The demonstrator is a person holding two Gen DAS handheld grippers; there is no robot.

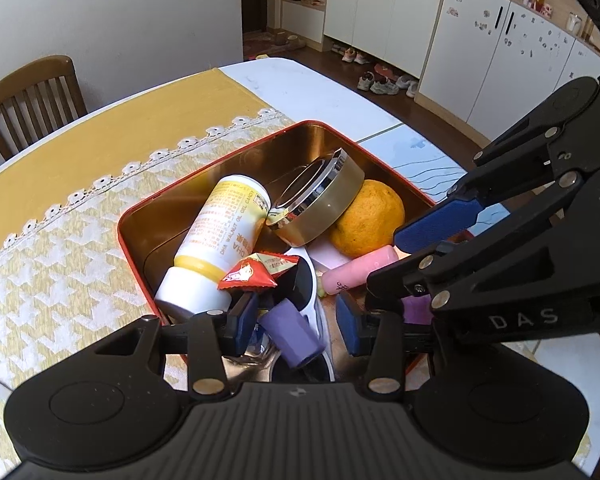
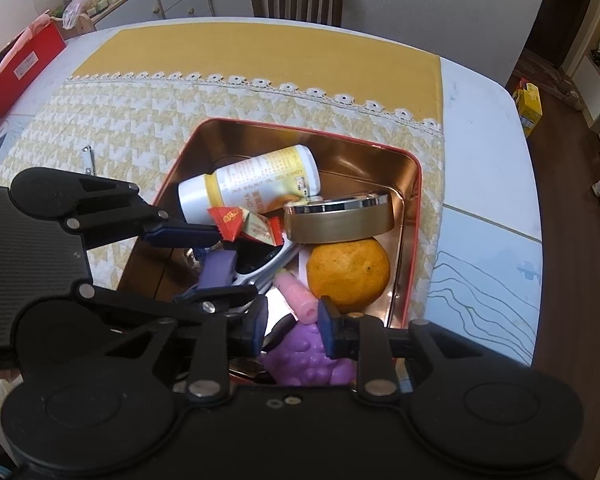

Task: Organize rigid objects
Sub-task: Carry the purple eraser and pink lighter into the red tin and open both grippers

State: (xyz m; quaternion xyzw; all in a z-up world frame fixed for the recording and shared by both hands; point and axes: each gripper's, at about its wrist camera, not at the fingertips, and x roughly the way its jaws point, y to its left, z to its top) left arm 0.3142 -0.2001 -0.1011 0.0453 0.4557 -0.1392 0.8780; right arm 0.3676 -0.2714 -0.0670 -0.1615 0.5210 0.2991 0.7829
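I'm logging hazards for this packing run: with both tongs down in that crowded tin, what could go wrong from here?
1. The gold round tin sits tilted on the orange and bottle; a nudge could make it slide.
2. The left tongs and right tongs work close together over the red box, so they might collide.
3. The purple tube lies loose between the open left fingers and may roll away.

In the tin point(image 2: 414, 216), on the tablecloth point(image 2: 140, 120), the bottle point(image 2: 256, 186) lies toward its far wall, the orange point(image 2: 348, 272) under the round jar point(image 2: 340, 218) beside it.
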